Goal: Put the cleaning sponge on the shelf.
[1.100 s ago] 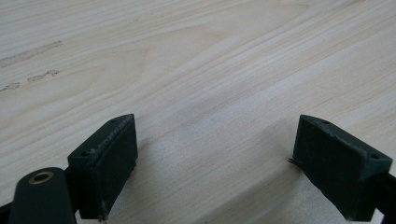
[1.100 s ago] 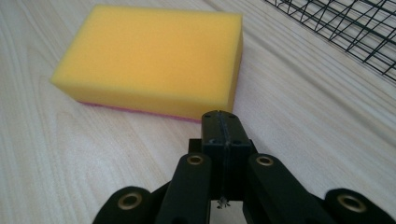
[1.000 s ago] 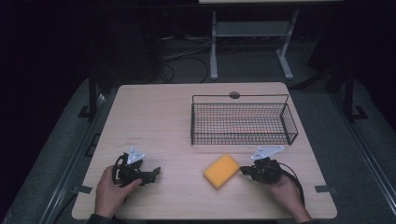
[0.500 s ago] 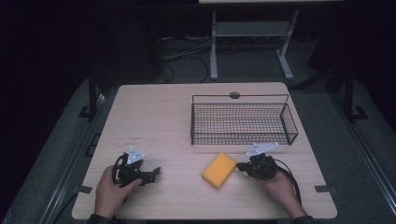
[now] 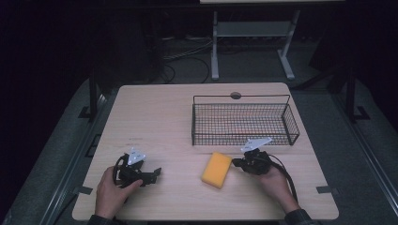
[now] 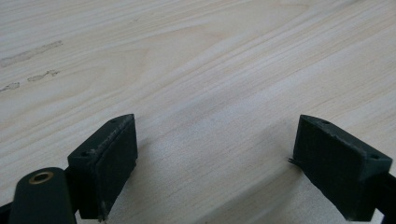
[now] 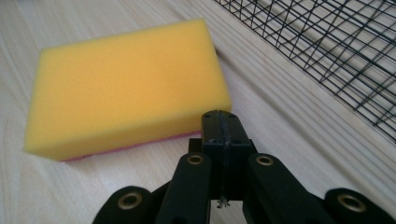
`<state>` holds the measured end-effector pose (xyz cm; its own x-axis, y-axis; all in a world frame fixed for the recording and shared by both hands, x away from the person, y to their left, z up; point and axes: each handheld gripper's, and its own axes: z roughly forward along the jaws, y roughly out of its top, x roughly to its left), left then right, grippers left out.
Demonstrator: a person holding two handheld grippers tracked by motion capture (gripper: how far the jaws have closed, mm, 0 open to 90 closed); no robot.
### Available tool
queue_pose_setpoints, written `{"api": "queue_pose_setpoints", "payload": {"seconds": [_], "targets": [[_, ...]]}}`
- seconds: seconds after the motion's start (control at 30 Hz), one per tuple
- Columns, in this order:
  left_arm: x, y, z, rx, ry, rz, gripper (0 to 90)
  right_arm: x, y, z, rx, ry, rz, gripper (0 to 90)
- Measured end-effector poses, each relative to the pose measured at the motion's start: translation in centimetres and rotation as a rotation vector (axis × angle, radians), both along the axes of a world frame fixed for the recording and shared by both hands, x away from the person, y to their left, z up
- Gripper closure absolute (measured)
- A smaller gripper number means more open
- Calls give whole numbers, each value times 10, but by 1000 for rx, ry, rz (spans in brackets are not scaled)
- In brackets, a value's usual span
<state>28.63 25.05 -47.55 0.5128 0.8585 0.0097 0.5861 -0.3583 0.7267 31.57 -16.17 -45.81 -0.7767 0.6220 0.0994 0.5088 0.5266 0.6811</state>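
**Closed claw at the sponge's edge**

We take the yellow rectangular foam sponge (image 5: pixel 217 169) as our landmark; it lies flat on the pale wooden table (image 5: pixel 159 112), with a thin pink layer showing along its underside in the right gripper view.

Well to the left of the sponge, we see the left claw (image 5: pixel 156 172) resting low over the table, held in the person's left hand (image 5: pixel 111 192). In the left gripper view its two black jaws stand spread wide, with bare wood grain between them and nothing gripped.

Just to the right of the sponge, we find the right claw (image 5: pixel 235 163), held in the person's right hand (image 5: pixel 277 185). In the right gripper view its jaws are pressed together with nothing between them, and their tip sits right at the sponge's near edge; we cannot tell whether it touches.

Behind the sponge and to its right stands the black wire mesh basket (image 5: pixel 291 123), apart from it.
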Motion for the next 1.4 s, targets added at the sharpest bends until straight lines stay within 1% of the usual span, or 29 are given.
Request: {"api": "queue_pose_setpoints", "payload": {"seconds": [0.3,0.4,0.57,0.7,0.83,0.93,1.37,1.4], "targets": [[0,0,0,0,0,0,128,7,10,-4,-5,-3,11,898],[0,0,0,0,0,0,128,7,10,-4,-7,0,10,898],[0,0,0,0,0,0,128,3,10,6,15,3,9,898],[0,0,0,0,0,0,128,-1,15,15,45,-2,22,898],[0,0,0,1,0,0,128,-6,25,21,60,-3,47,898],[0,0,0,1,0,0,128,-8,34,23,59,-4,69,897],[0,0,0,0,0,0,128,-12,70,23,78,15,144,898],[0,0,0,0,0,0,128,-12,70,23,78,15,144,898]]}}
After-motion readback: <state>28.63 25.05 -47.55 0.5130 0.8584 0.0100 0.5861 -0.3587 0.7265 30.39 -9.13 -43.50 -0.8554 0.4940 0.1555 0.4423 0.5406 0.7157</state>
